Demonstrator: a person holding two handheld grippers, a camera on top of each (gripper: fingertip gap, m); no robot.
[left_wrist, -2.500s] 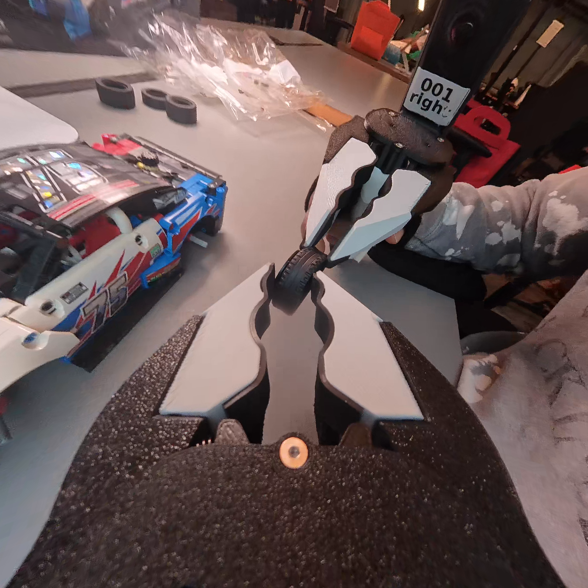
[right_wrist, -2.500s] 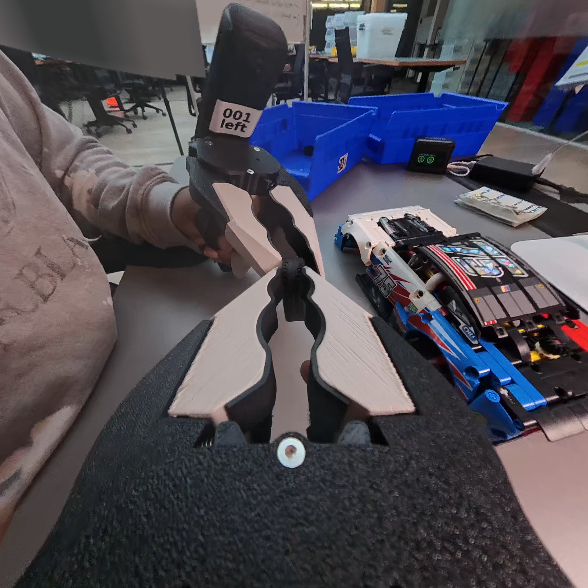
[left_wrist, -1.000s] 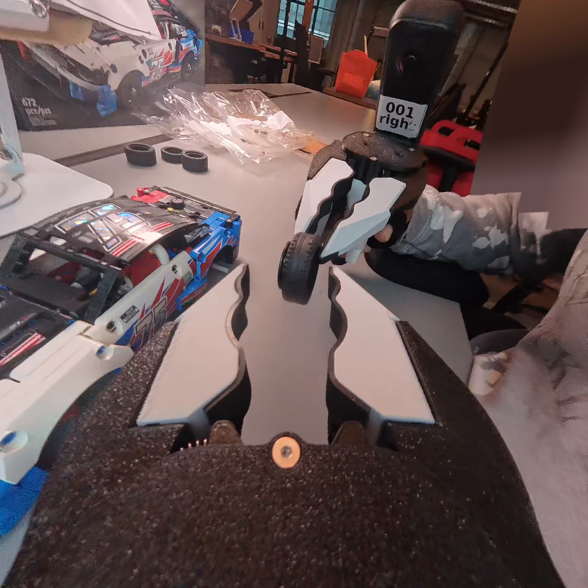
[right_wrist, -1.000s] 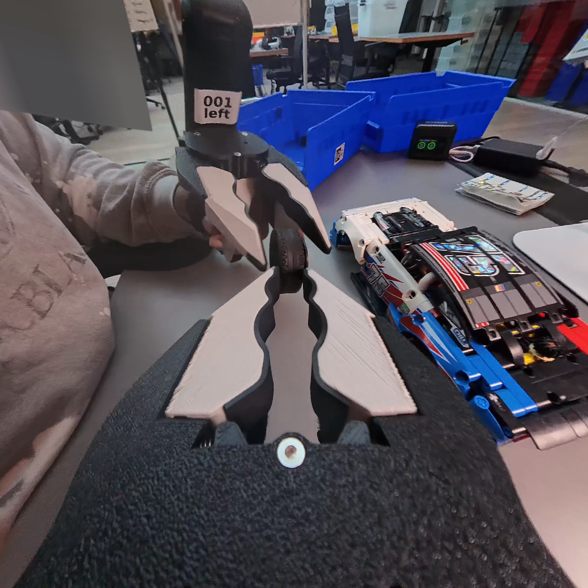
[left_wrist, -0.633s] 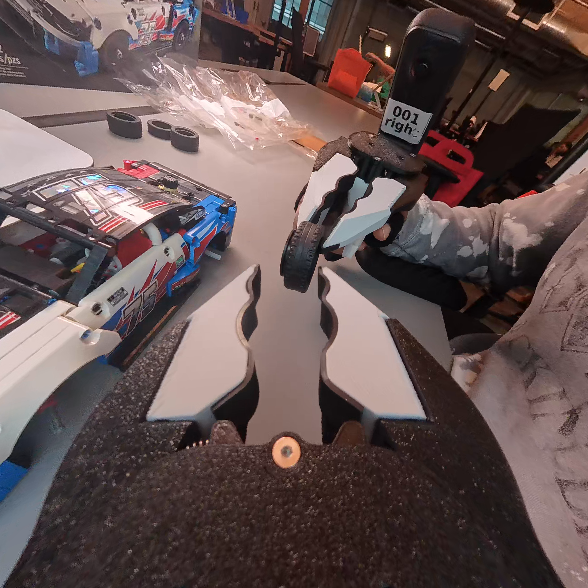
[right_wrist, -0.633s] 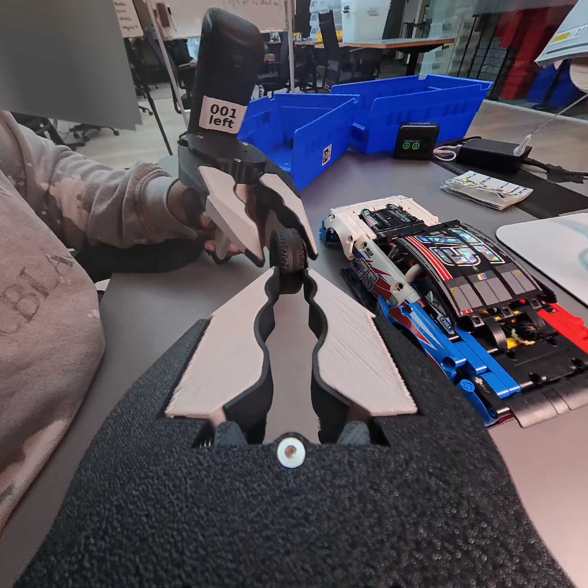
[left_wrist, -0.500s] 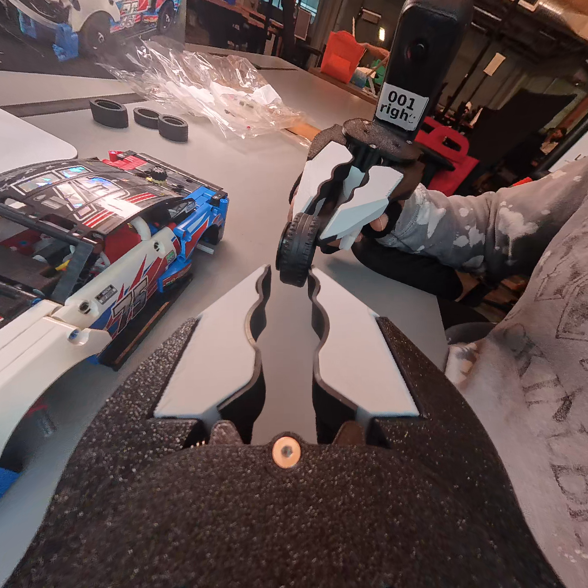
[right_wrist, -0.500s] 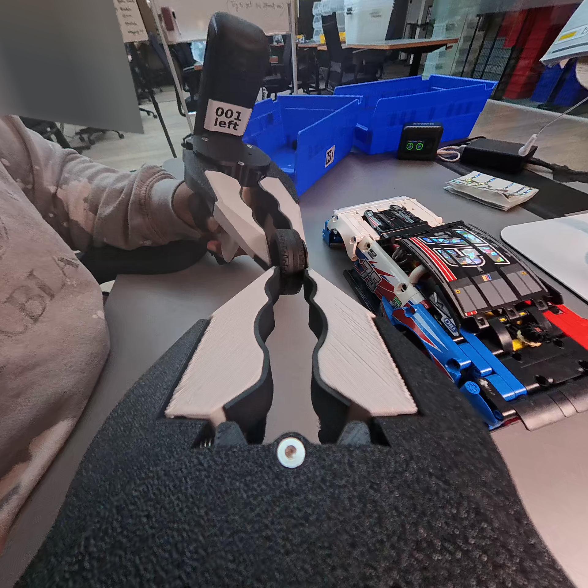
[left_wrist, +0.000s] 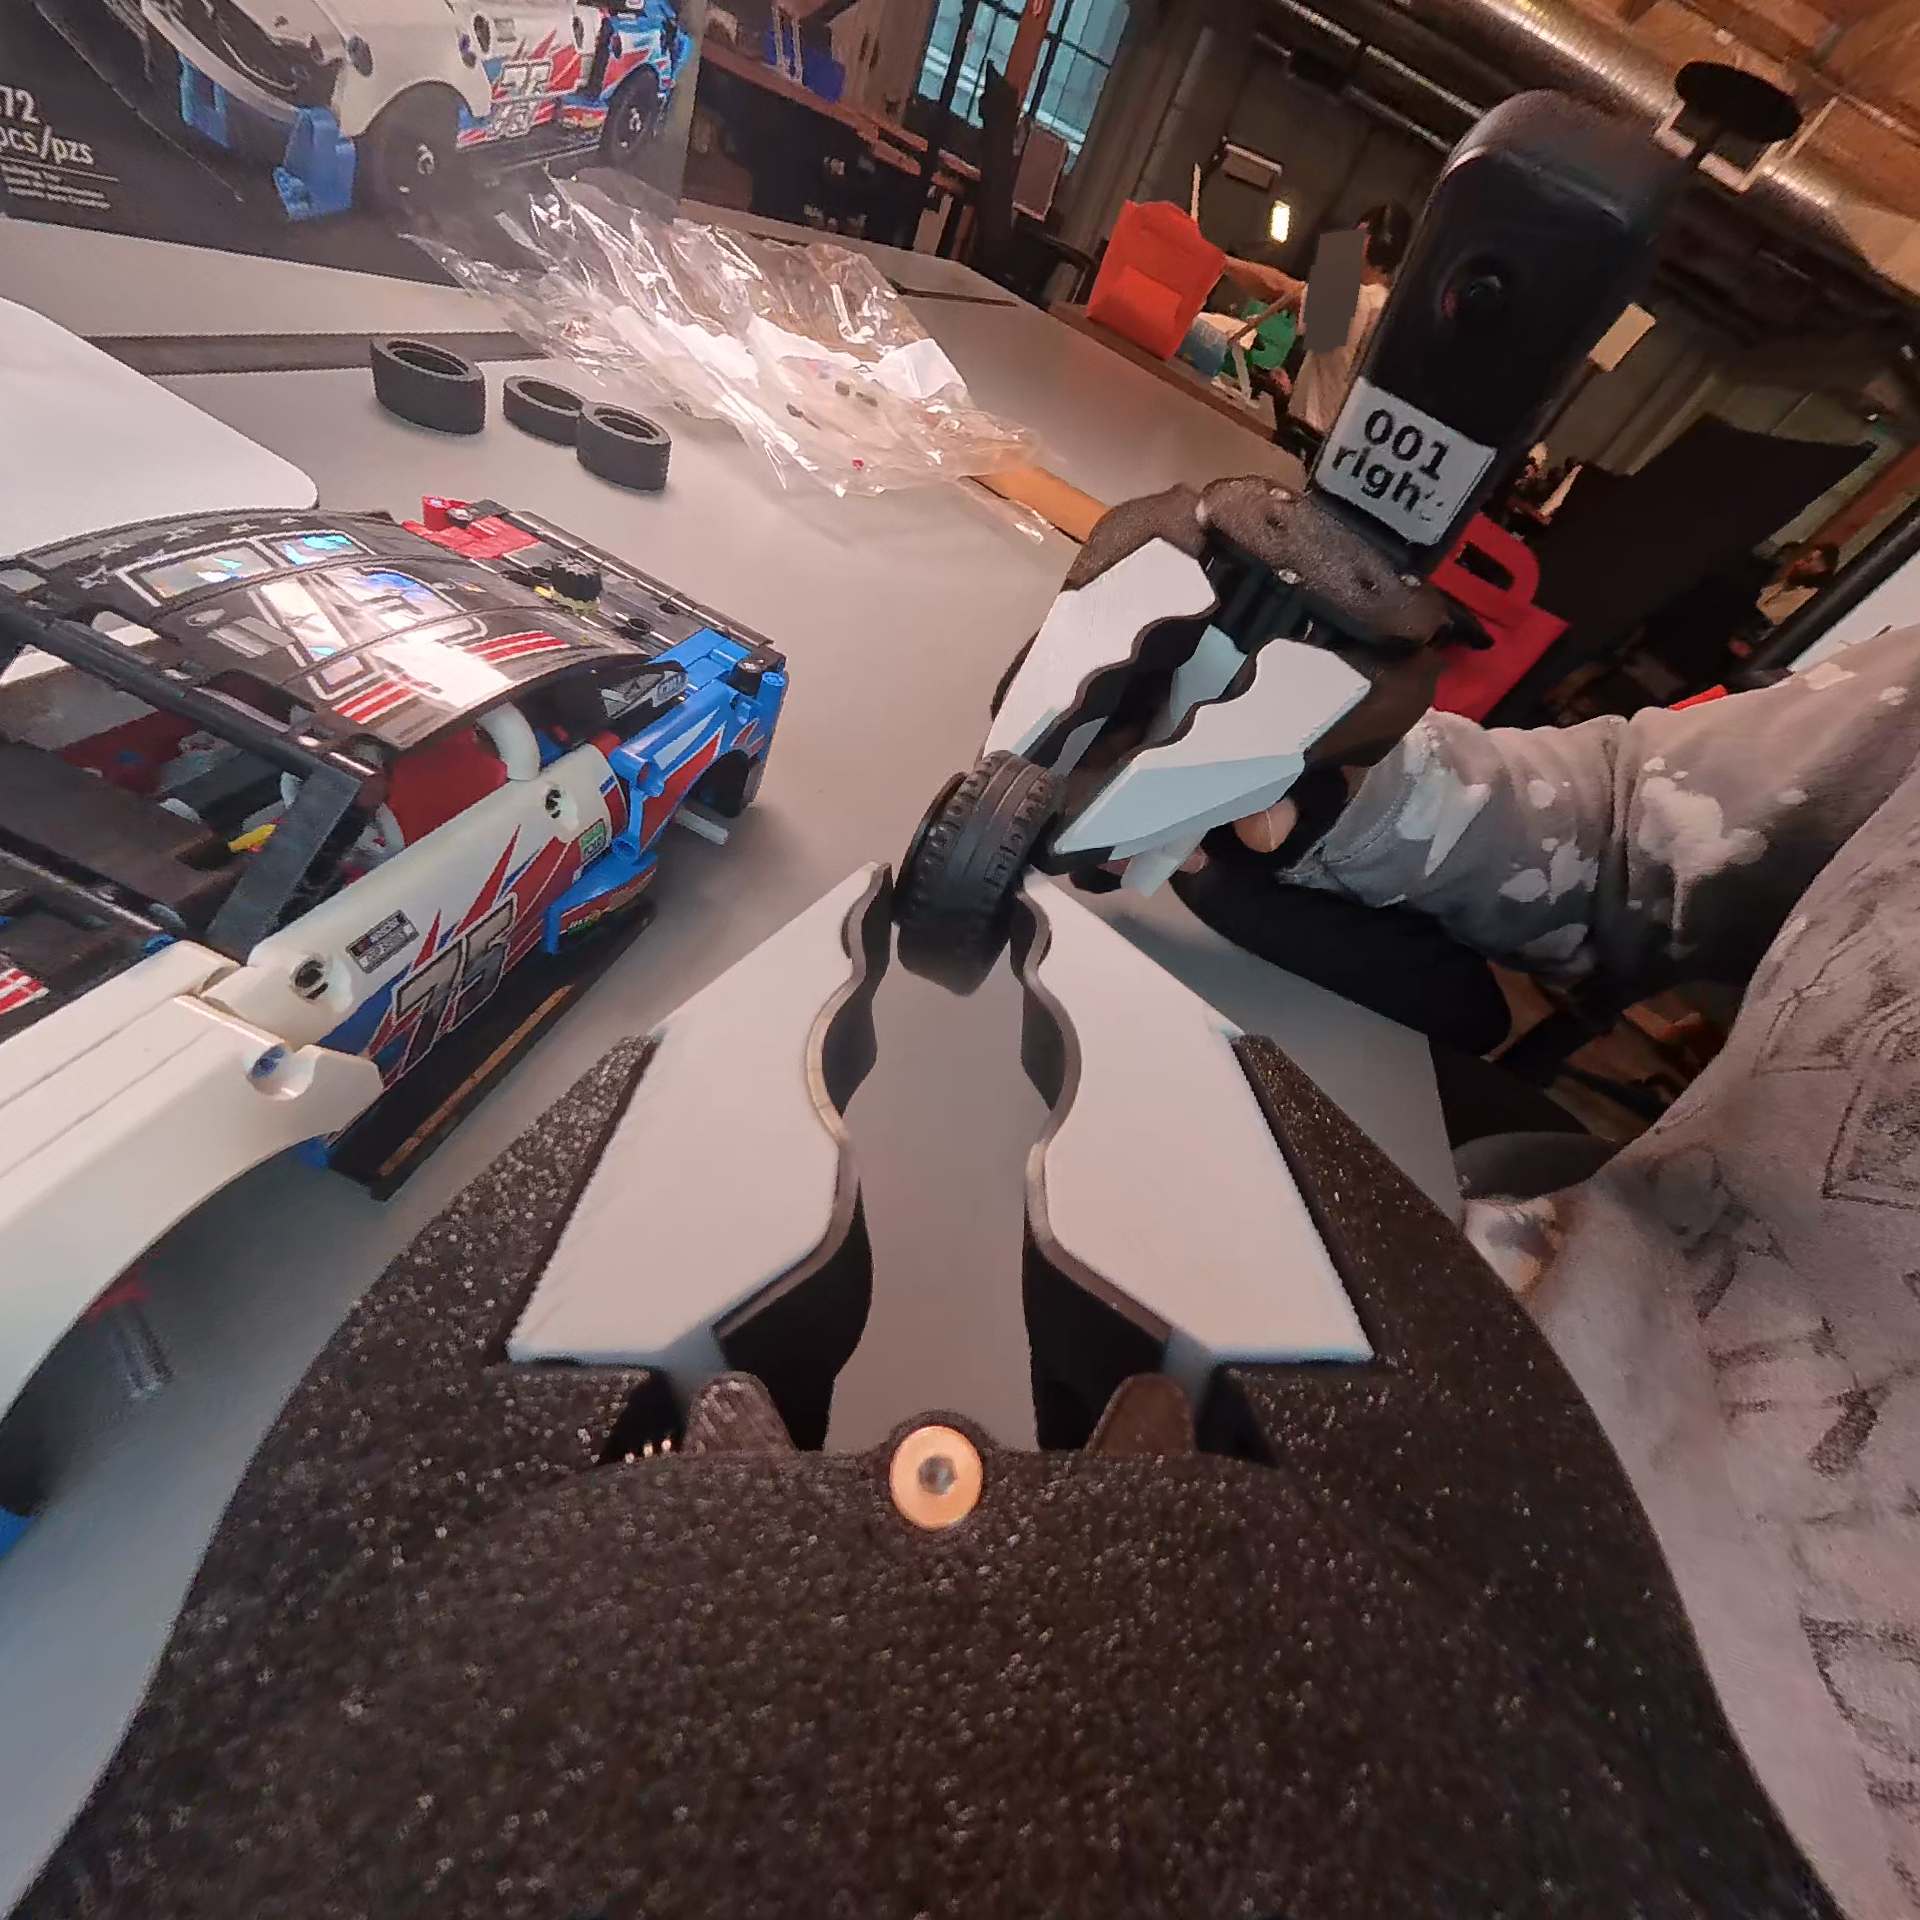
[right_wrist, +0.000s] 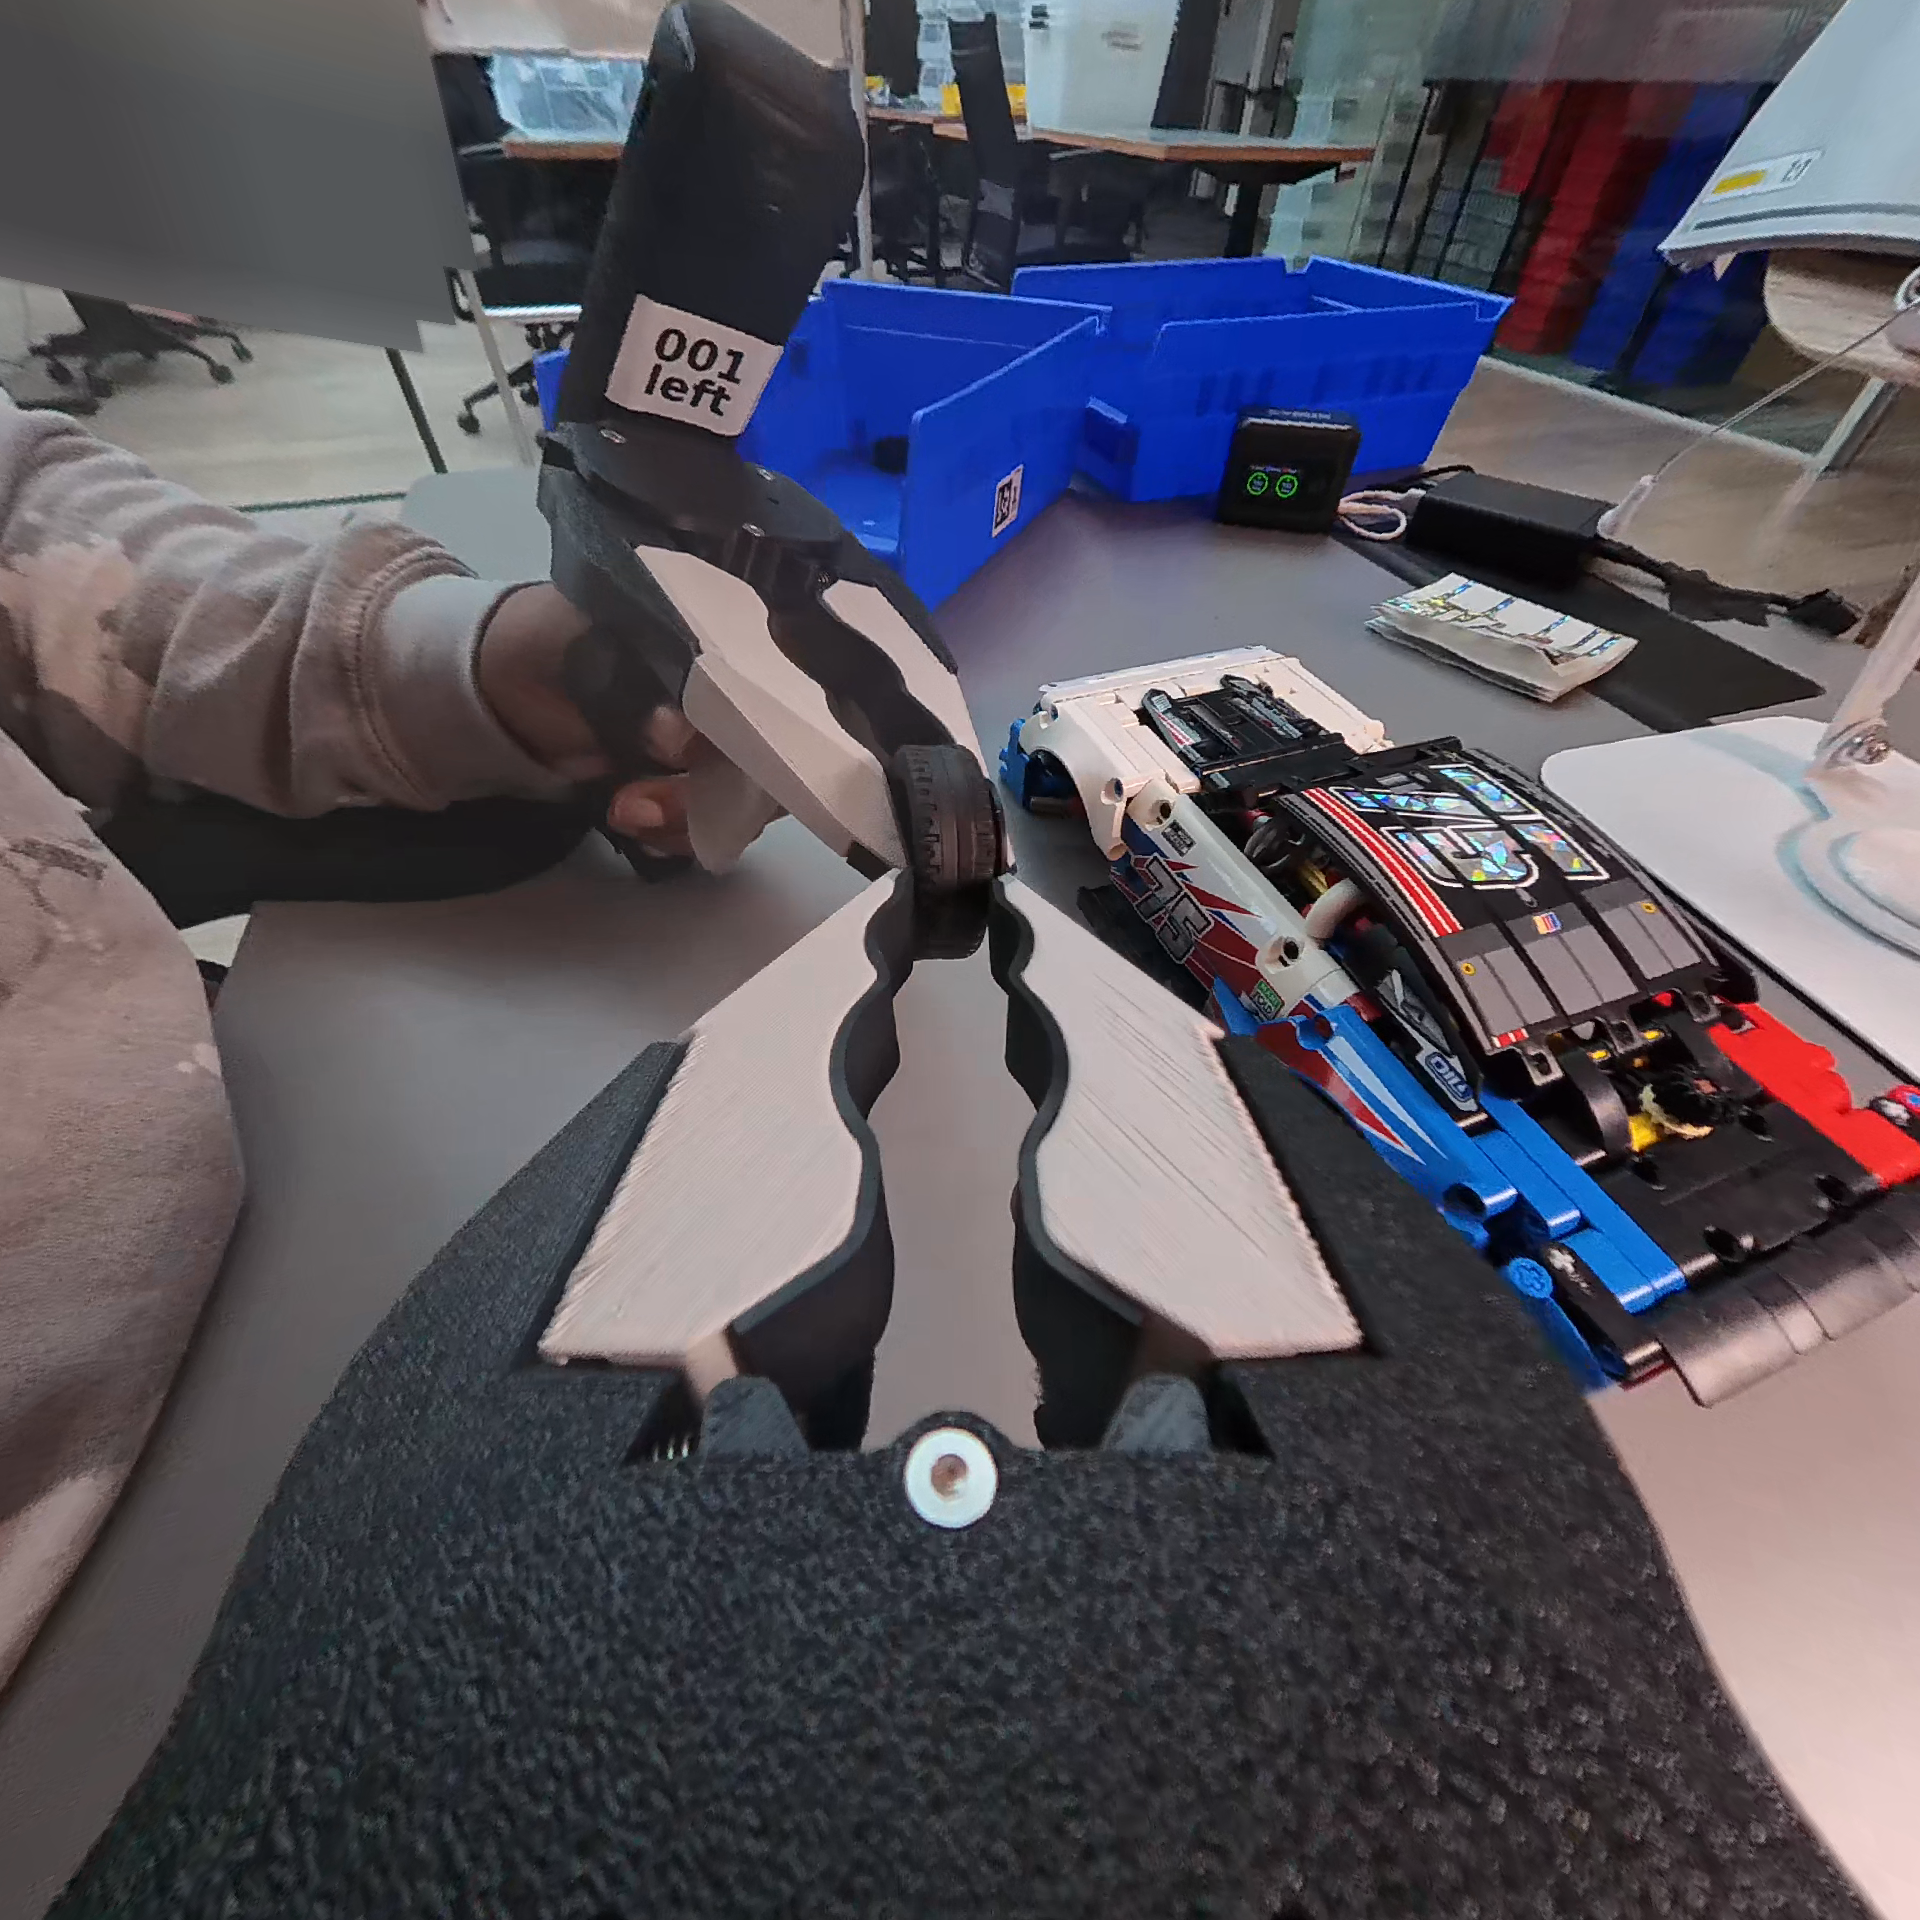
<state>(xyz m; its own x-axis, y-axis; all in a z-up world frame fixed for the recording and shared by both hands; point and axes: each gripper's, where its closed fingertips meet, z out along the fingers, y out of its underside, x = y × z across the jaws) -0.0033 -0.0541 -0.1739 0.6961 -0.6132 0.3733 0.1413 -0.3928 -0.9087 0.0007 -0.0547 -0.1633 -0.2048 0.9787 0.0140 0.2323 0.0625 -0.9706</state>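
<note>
Small black wheel (left_wrist: 971, 868) held above counter (left_wrist: 914, 623), both claws closed on it: left claw (left_wrist: 956, 914) across tread, right claw (right_wrist: 948, 902) likewise. Light, rubbery tyre on stiff hub; grip tread flanks. Toy car (left_wrist: 343, 790) beside.

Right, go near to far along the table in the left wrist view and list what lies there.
Left gripper → small black wheel → toy race car → three loose black tyres → clear plastic bags → the toy's box.

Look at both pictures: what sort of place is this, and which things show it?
Probably a shared workshop or lab. Blue storage bins and office chairs stand behind a grey table holding a brick-built race car, spare tyres and empty plastic bags.
</note>
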